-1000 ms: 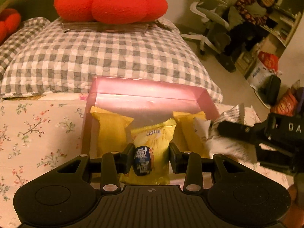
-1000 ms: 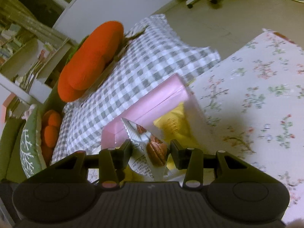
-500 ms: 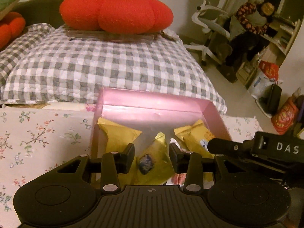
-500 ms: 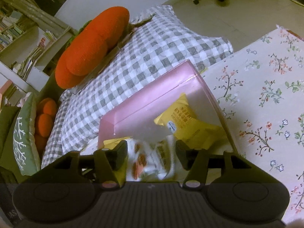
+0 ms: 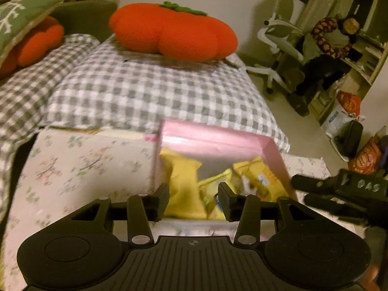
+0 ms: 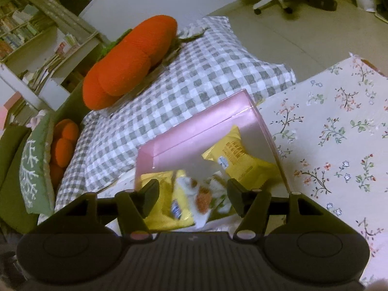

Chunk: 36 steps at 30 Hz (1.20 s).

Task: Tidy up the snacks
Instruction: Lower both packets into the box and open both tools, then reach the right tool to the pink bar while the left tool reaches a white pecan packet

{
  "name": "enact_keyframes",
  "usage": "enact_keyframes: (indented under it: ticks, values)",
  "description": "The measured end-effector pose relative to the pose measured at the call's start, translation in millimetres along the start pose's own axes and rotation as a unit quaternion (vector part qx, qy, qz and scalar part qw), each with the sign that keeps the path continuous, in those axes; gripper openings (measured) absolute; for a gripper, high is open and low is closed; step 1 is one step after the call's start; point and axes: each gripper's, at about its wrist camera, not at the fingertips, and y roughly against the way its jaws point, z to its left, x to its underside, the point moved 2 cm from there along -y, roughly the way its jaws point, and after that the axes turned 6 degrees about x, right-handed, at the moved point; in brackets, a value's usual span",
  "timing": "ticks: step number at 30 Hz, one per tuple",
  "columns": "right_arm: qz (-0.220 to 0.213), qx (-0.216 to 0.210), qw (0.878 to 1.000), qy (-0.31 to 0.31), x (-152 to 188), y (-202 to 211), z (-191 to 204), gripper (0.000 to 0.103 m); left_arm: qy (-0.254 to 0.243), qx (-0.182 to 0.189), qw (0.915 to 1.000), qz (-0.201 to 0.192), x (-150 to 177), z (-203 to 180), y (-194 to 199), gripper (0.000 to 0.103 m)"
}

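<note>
Where the floral-print cloth covers the work surface, a shallow pink cardboard box lies open-topped, its far wall just beside a grey-and-white checked pillow.

Left wrist view, left to right: a green cushion with a white snowflake pattern; a small orange plush; a large orange pumpkin-shaped plush with a green stalk resting on the checked pillow; a white swivel chair on the floor at far right. The left gripper hangs over the near edge of the pink box, its fingers spread apart with nothing pinched; its jaws have just been opening. Between and beyond them, inside the box, lie yellow snack packets, blurred. The right gripper enters from the right edge as a dark body, its tips at the box's right wall.

Right wrist view, left to right: bookshelves in the upper left corner; the green cushion; the pumpkin plush; the pink box; the floral cloth. The right gripper has its fingers spread wide, gripping nothing; its jaws have just been opening. Seen between them, a white snack packet printed with brown nuts lies in the box on top of the yellow packets, clear of both pads.
</note>
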Motion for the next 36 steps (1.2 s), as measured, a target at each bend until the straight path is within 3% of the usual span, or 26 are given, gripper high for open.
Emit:
enact_keyframes:
  ticks: [10,18,22,25,36]
  values:
    - [0.012,-0.004,0.999,0.041,23.9,42.5,13.7,0.07,-0.003,-0.006,0.9996,0.028,34.5,5.1,38.8,0.044]
    - [0.057,0.01,0.994,0.095,44.3,57.1,26.7,0.077,-0.06,0.024,0.9965,0.054,70.8,-0.6,63.5,0.051]
    - [0.056,0.015,0.993,0.106,50.6,69.2,23.8,0.085,-0.089,0.039,0.9932,0.064,84.1,-2.9,66.6,0.054]
    - [0.059,0.022,0.991,0.116,58.4,69.6,20.8,0.086,-0.11,0.044,0.9902,0.074,93.5,-4.3,67.6,0.055]
    - [0.093,0.048,0.981,0.161,78.7,54.8,18.2,0.086,-0.199,0.075,0.9695,0.122,124.6,-18.4,63.2,0.075]
